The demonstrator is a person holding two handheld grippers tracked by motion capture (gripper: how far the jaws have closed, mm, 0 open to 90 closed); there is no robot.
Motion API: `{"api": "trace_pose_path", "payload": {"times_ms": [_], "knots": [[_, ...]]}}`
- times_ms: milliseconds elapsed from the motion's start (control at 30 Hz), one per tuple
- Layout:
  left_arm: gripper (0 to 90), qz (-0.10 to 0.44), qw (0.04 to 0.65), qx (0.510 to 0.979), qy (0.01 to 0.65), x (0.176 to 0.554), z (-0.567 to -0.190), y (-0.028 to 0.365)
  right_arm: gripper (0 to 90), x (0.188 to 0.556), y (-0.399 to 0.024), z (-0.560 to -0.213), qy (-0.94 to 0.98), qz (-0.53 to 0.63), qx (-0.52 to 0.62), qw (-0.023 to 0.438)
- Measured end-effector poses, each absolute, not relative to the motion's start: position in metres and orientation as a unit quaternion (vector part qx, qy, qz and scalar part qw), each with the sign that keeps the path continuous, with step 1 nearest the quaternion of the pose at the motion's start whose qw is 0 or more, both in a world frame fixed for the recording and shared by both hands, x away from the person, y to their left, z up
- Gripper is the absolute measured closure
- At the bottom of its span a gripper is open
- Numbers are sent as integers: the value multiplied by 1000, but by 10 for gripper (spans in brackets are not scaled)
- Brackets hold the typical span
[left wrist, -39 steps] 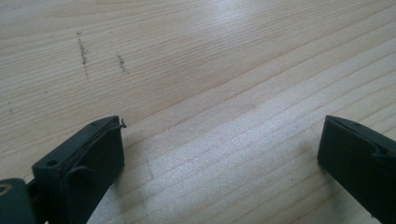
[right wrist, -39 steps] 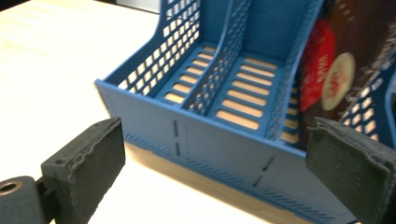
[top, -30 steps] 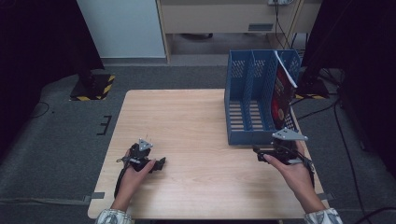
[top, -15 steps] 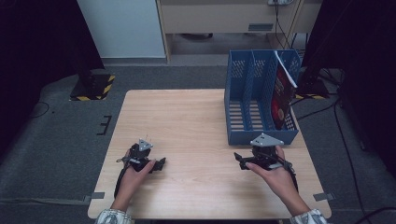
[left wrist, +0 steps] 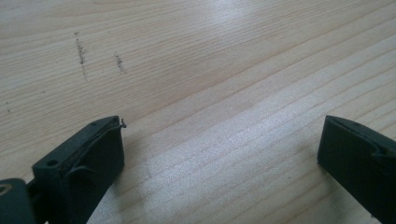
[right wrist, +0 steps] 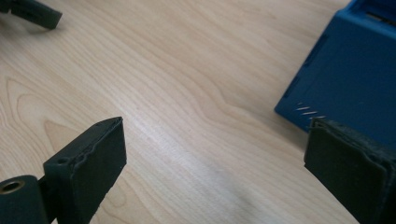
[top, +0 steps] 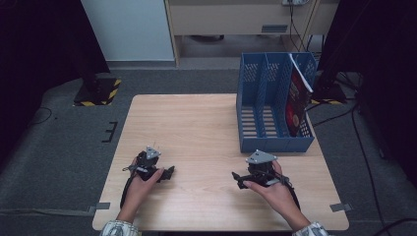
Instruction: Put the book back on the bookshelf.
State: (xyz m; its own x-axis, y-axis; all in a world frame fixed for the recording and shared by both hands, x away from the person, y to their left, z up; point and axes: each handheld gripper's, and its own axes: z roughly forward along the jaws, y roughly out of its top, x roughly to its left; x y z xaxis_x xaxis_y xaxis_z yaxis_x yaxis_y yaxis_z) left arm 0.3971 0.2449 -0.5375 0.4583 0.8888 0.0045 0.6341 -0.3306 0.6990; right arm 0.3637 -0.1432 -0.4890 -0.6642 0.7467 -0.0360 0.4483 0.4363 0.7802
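A blue file rack (top: 268, 105) with three compartments stands at the table's far right. A red book (top: 297, 98) leans upright in its rightmost compartment. My left gripper (top: 167, 173) rests low on the wooden table (top: 196, 123) near the front left, pointing right. In the left gripper view it (left wrist: 219, 154) is open with bare wood between the jaws. My right gripper (top: 239, 178) lies in front of the rack, pointing left. It (right wrist: 215, 158) is open and holds nothing. The rack's near corner (right wrist: 348, 70) sits beside its right jaw.
The left gripper's jaw tip (right wrist: 35, 13) appears at the top left of the right gripper view. Grey carpet (top: 64, 147) surrounds the table. A yellow-and-black striped base (top: 101, 91) stands on the floor at the back left, and cables (top: 356, 142) trail on the right.
My right gripper has moved left and toward the table's front edge, away from the rack's front right corner. The left gripper has stayed put.
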Motion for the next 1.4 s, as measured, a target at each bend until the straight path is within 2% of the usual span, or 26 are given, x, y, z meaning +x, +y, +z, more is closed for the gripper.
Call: {"api": "trace_pose_path", "payload": {"times_ms": [367,567,867,1167,1400], "knots": [[0,199,321,792,481,397,-537,245,65,363,-121,-518,840,378,351,171],[0,198,321,791,481,397,-538,245,73,372,-112,-527,836,374,362,175],[0,197,322,791,481,397,-538,245,72,382,-108,-536,829,360,386,184],[0,196,322,792,481,397,-538,245,38,389,-106,-539,827,349,408,165],[0,196,322,792,481,397,-538,245,29,388,-106,-540,826,346,412,168]]}}
